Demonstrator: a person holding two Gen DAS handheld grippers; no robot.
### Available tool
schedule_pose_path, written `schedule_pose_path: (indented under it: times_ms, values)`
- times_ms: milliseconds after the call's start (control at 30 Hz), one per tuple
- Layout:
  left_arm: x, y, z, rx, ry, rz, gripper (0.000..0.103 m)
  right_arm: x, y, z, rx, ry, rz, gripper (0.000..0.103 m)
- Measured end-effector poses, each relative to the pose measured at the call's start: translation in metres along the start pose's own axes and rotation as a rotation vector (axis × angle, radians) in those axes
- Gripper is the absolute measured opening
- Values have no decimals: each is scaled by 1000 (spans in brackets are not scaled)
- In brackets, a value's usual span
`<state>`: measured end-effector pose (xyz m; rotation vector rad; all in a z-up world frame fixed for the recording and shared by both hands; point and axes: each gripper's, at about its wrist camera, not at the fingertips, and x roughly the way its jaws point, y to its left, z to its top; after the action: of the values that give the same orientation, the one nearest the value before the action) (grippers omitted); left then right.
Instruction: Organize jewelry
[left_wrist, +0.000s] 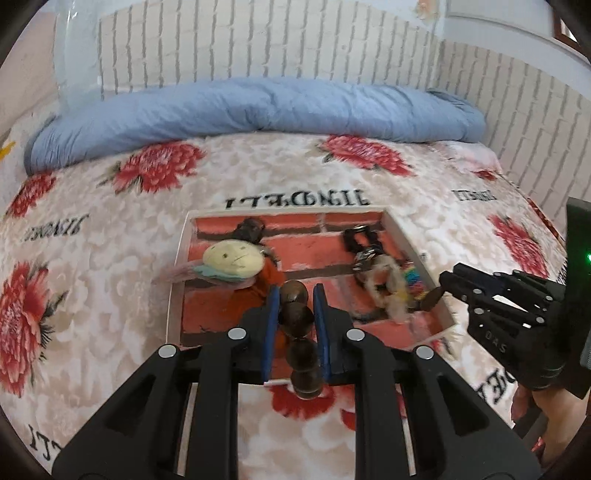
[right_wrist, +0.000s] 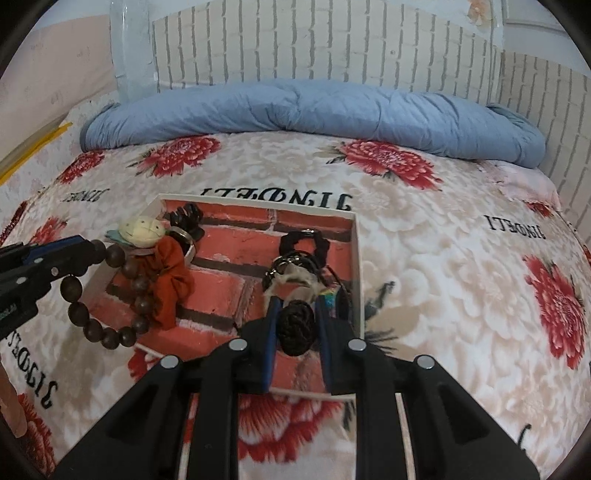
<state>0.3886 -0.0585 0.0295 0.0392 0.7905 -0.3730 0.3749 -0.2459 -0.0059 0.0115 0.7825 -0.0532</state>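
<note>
Lifting from tray (right_wrist: 357, 266): beads (left_wrist: 295, 314) clenched in left tongs (left_wrist: 295, 295), black knot (right_wrist: 295, 326) clenched in right tongs (right_wrist: 295, 314). Both to be raised slowly, cords kept untangled from scrunchie (right_wrist: 173, 280), set apart on bed (right_wrist: 443, 258).

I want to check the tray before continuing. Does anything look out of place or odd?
Yes. A pink strip hangs out over the tray's left wall, under the round cream face. The charms at the right wall lie tangled together.
</note>
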Motion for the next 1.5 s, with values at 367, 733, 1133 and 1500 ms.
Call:
schedule_pose_path:
  times_ms: [367,733,1133,1500]
  values:
    - [61,55,-27,-37,50,165,18,66,9,-23,-3,28,-31,20]
    - [81,54,-30,1,37,238,20,83,14,-26,-11,44,-80,20]
    - [29,49,-34,-26,-35,205,91,52,27,-31,-70,-19,-42,74]
    - [-63,33,-73,-37,-120,200,98,-31,12,-55,15,-91,-6,94]
